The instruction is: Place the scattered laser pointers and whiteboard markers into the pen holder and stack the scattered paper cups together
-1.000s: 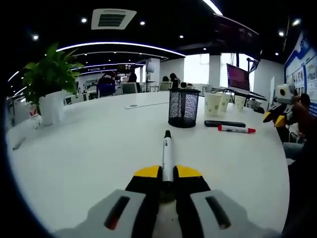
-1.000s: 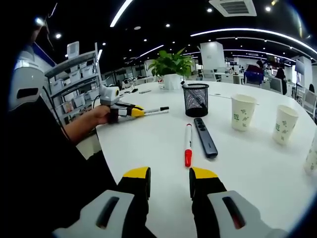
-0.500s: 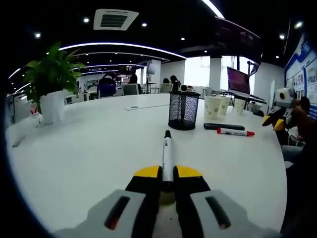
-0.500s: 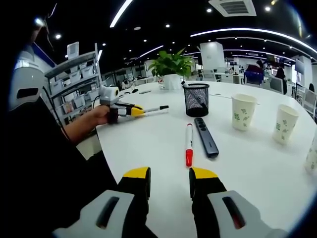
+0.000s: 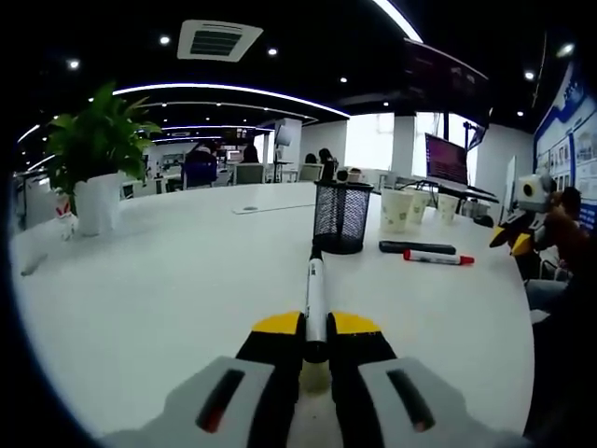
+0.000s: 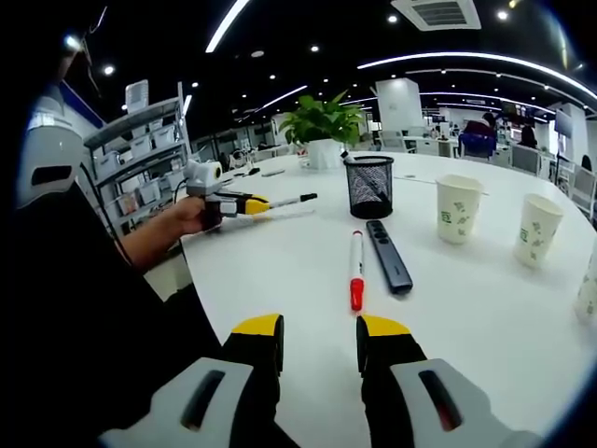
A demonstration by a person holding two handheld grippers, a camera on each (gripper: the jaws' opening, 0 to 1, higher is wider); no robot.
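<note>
— White round table (image 6: 308,280) in an open office. How's the left gripper (image 5: 315,329) posed?
— Level above the tabletop, jaws pinching a black-capped marker (image 5: 315,291) aimed at the mesh pen holder (image 5: 340,217).
— And the right gripper (image 6: 317,338)?
— Low over the table's near edge, jaws spread, empty. Just ahead lie a red-capped marker (image 6: 355,270) and black laser pointer (image 6: 387,256), side by side; paper cups (image 6: 458,210) stand apart to the right.
</note>
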